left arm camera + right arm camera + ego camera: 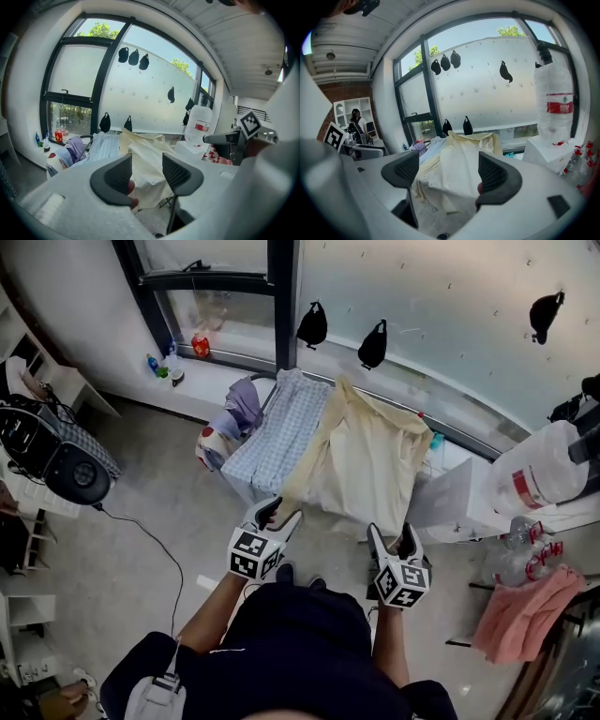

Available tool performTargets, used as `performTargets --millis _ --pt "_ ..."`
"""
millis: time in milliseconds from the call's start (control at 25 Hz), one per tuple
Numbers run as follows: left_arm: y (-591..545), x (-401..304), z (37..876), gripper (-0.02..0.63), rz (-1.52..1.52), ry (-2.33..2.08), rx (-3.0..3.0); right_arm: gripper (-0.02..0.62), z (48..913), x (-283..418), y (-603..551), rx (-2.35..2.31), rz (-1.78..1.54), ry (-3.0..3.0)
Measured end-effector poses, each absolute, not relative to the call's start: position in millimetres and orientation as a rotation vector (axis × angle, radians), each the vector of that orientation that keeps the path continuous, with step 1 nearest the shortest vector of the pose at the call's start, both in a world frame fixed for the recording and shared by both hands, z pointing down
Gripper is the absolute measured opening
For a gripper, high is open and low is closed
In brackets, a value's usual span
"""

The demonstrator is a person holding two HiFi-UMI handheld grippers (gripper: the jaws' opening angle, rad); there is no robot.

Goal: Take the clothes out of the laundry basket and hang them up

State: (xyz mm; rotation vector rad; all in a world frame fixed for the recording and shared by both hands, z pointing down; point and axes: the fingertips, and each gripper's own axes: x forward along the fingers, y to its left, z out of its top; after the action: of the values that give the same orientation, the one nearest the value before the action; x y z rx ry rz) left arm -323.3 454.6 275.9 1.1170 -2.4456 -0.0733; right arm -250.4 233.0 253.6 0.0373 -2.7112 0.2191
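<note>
Loads of daylight coming through the window [422, 296], so it's bright and even, only soft shadows on the floor [187, 512] and in the folds of the shirt [366, 456]. Frosted glass is nearly blown out in both gripper views. Those are heavy fisheye with black corners, and the close foreground's mushy. Head view's sharp.

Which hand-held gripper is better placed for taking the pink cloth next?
Right, probably. The pink cloth lies on the person's right side, nearer the right hand-held gripper; the left hand-held gripper would need to cross the body. Both stand open.
</note>
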Motion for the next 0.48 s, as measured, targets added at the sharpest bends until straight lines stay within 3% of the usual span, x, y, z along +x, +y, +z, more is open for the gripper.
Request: performTargets --millis 160,200,240,480 --pt "445 -316 271 0.104 -0.061 -2.457 1.118 0.371 259 -242 231 0.011 0.168 -2.688" --pt "443 -314 269 0.034 -0.072 -2.464 1.112 0.262 259 -239 228 0.03 0.166 -2.689" --pt "441 -312 267 0.025 -0.083 -2.468 1.105 0.01 258 -236 225 0.052 0.178 -2.695" --pt "434 -305 271 0.023 -0.056 -2.462 1.092 -0.002 263 -229 225 0.028 0.16 -2.669"
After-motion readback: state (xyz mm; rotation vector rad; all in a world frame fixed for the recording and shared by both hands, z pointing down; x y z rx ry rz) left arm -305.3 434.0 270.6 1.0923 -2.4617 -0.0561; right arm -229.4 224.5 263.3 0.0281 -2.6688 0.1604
